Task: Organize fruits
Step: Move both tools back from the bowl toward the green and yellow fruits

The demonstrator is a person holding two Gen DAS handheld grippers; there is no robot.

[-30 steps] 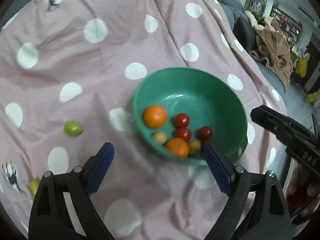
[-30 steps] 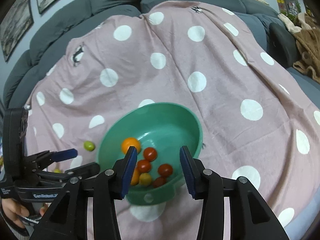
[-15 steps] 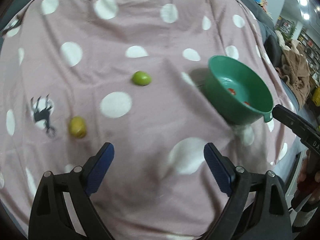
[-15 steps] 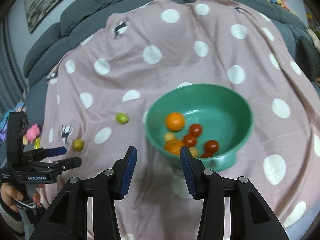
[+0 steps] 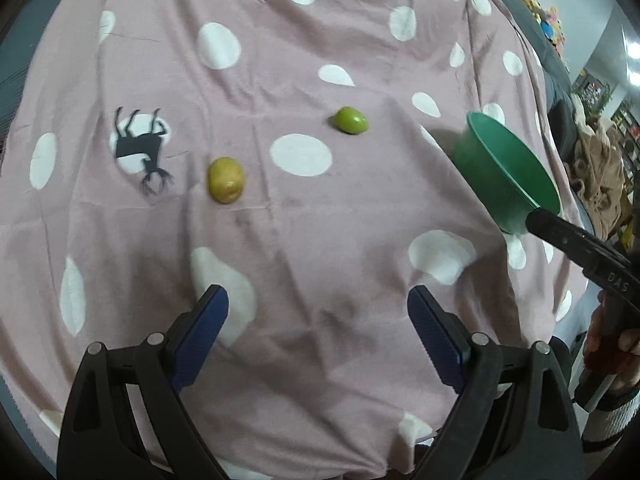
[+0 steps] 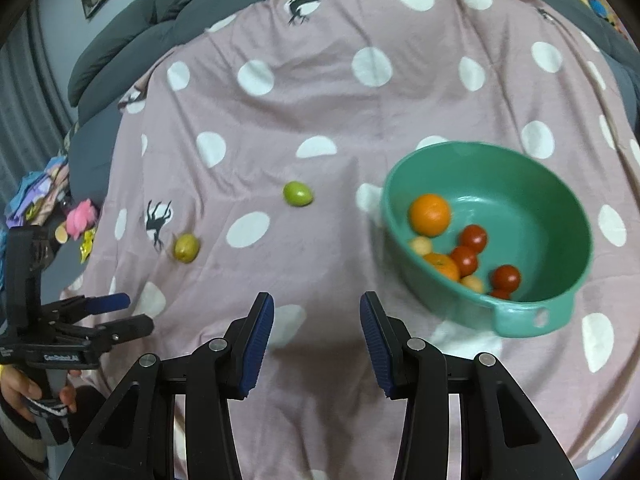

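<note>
A green bowl [image 6: 560, 184] sits on the pink polka-dot cloth at the right and holds oranges [image 6: 429, 214], red tomatoes [image 6: 473, 238] and small yellow fruits. It also shows in the left wrist view [image 5: 516, 160] at the right. A green fruit [image 5: 351, 120] [image 6: 297, 193] and a yellow-green fruit [image 5: 225, 179] [image 6: 186, 247] lie loose on the cloth left of the bowl. My left gripper [image 5: 318, 326] is open and empty, well short of both fruits. My right gripper [image 6: 317, 330] is open and empty, left of the bowl.
The cloth [image 5: 300, 240] covers a sofa with grey cushions [image 6: 120, 36] behind. Toys and coloured items [image 6: 80, 216] lie off the cloth's left edge. A brown blanket [image 5: 600, 168] lies beyond the bowl.
Both grippers swung left, away from the bowl. The two loose fruits have come toward the middle of both views, and the bowl has slid to the right.
</note>
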